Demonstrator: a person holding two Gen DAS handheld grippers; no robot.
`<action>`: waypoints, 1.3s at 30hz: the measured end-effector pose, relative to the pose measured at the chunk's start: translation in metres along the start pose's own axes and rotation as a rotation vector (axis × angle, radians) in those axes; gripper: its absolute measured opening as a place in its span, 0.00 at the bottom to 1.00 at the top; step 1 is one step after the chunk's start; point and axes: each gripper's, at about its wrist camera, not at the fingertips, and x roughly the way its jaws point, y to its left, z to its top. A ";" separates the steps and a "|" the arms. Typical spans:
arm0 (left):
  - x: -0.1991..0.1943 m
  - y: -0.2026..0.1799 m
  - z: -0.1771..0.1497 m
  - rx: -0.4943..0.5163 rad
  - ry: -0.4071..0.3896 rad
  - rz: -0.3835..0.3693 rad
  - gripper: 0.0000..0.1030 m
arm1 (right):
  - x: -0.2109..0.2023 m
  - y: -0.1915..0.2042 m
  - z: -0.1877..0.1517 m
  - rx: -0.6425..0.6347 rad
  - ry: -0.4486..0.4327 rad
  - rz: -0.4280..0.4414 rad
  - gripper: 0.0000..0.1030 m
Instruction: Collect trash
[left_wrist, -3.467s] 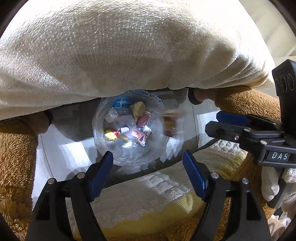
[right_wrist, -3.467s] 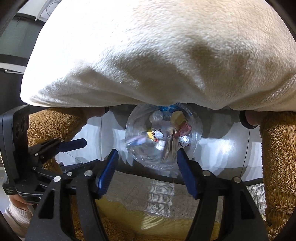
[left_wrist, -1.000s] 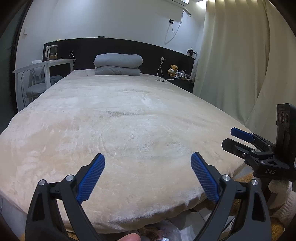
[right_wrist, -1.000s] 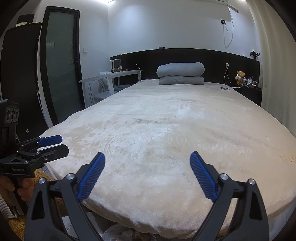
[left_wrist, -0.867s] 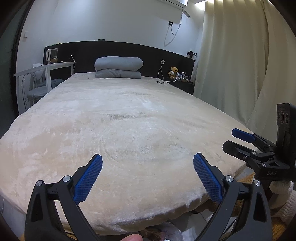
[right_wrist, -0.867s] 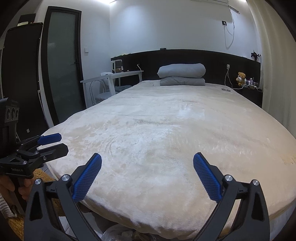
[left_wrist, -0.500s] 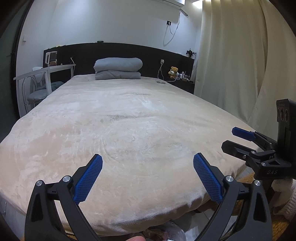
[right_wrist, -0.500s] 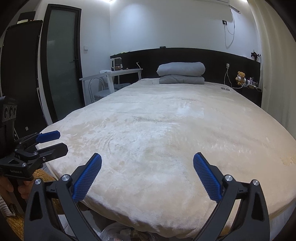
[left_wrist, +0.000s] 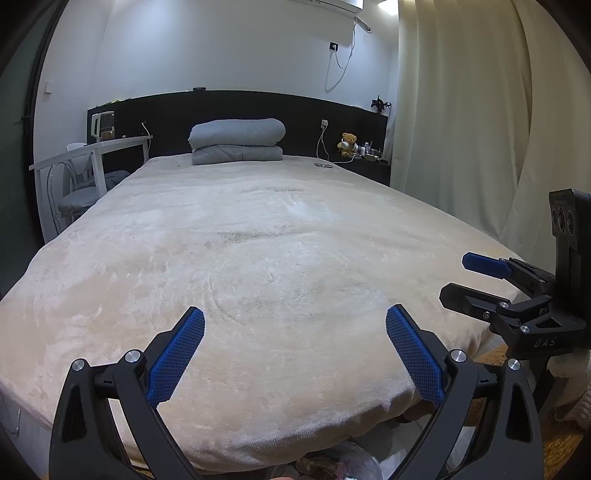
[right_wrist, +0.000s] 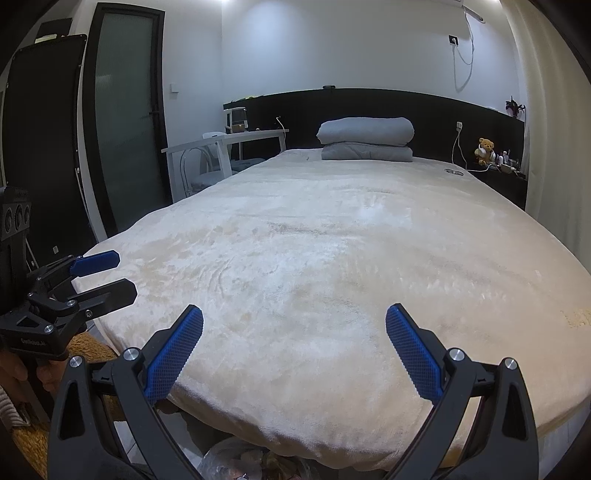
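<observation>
My left gripper (left_wrist: 295, 325) is open, its blue pads wide apart over the foot of a cream-blanketed bed (left_wrist: 258, 251). My right gripper (right_wrist: 294, 323) is open too, with nothing between its fingers. Each shows in the other's view: the right gripper (left_wrist: 476, 277) at the right edge, the left gripper (right_wrist: 107, 275) at the left edge. A clear plastic bag of trash (right_wrist: 236, 463) peeks out below the bed's foot, also seen as the bag (left_wrist: 343, 461) in the left wrist view. No loose trash shows on the blanket.
Folded grey bedding (left_wrist: 236, 142) lies at the dark headboard. A white desk and chair (right_wrist: 218, 155) stand left of the bed, a glass door (right_wrist: 122, 122) beyond. Curtains (left_wrist: 480, 129) hang on the right, with a teddy bear (left_wrist: 348, 143) on the nightstand. A brown plush rug (right_wrist: 88, 347) lies at floor level.
Both grippers have lifted from looking down at the trash bag under the bed's edge to facing across the bed. Over the last second the views barely shift, and both stay open.
</observation>
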 end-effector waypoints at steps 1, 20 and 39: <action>0.001 0.000 0.000 0.001 0.001 0.000 0.94 | 0.000 0.000 0.000 -0.001 0.000 0.001 0.95; 0.000 -0.001 -0.002 0.000 -0.006 0.016 0.94 | 0.004 0.001 -0.002 0.004 0.014 0.001 0.95; -0.002 0.001 -0.001 -0.001 -0.011 0.014 0.94 | 0.004 0.001 -0.003 0.002 0.015 0.000 0.95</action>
